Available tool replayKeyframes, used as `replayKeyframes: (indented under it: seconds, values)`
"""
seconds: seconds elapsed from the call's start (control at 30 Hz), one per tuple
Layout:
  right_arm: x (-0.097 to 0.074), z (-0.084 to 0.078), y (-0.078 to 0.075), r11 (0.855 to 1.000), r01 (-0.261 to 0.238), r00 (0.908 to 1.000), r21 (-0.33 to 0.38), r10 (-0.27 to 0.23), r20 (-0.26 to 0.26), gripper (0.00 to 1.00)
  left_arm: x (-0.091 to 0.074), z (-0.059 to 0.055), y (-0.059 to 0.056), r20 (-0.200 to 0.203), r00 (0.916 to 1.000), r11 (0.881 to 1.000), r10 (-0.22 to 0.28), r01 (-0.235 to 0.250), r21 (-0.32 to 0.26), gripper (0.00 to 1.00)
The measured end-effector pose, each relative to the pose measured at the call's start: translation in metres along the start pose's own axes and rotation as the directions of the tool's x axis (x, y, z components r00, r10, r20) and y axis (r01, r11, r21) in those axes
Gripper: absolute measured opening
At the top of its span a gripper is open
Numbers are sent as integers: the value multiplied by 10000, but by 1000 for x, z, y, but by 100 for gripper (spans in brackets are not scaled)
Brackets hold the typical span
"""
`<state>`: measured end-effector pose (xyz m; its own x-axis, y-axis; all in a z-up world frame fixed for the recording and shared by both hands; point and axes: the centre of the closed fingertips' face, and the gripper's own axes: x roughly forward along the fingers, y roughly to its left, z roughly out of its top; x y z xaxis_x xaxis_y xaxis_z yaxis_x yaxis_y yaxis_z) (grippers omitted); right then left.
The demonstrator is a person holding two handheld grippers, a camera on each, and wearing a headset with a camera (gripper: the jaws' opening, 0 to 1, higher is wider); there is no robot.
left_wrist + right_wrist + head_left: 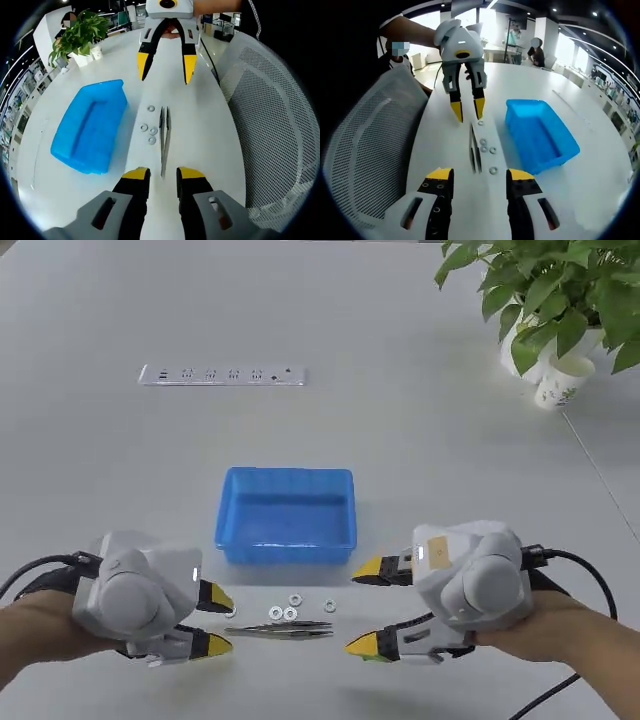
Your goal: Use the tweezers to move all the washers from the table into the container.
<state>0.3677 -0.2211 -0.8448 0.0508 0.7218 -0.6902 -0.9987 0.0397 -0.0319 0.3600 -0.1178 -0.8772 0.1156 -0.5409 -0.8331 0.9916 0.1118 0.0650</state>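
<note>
1. Head view: tweezers [280, 630] lie flat on the white table [120, 470], untouched, between the two tools. The washers [290, 613] sit in a loose group just beyond them, on the side of the blue container [287, 515]. Every washer I can see is on the table, outside the container.
2. Left hand-held gripper [218, 620]: jaws apart with a middling gap, holding nothing, yellow tips near one end of the tweezers.
3. Right hand-held gripper [362, 608]: jaws spread wider, holding nothing, near the other end.
4. The head view takes in a power strip [222, 375] far across the table. It also has a plant [560, 290] in a white pot at the far right corner.
5. The gripper views add a mesh chair [270, 125] pulled up by the table edge. The right gripper view has a lit office room behind it.
6. Each gripper view shows the other tool head-on, jaws pointing back along the tweezers.
7. Washer count: four in the left gripper view, five in the right gripper view. The head view has four plain ones, and a fifth by the left tool's yellow tip is hard to make out.
8. Cut off: the plant runs out at the top and right edge, and the tools' cables run off the frame. Cannot tell which end of the tweezers is the tip.
9. Writing: the strip markings and the pot print are too small to read.
</note>
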Motion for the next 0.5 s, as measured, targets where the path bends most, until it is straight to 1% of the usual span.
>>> replayKeyframes:
  seconds: [0.1,0.17,0.3,0.4,0.5]
  values:
    - [6,-3,1,9998,-154,9997,-92,152,-164,38,3,-3,4,-241,9997,9998,108,-105,156,22]
    - [9,-3,2,9997,-222,9997,-35,222,-129,36,4,-4,4,-275,9996,9999,80,-76,148,21]
    - [18,-6,6,9986,-495,9981,-190,487,-373,34,5,-6,2,-374,9993,9998,-27,33,177,18]
    - [23,-5,6,9977,-643,9971,-194,635,-425,33,7,-8,1,-497,9987,9997,-151,161,186,15]
    - [28,-5,6,9971,-752,9963,-133,746,-428,32,7,-7,0,-485,9986,9995,-207,217,215,14]
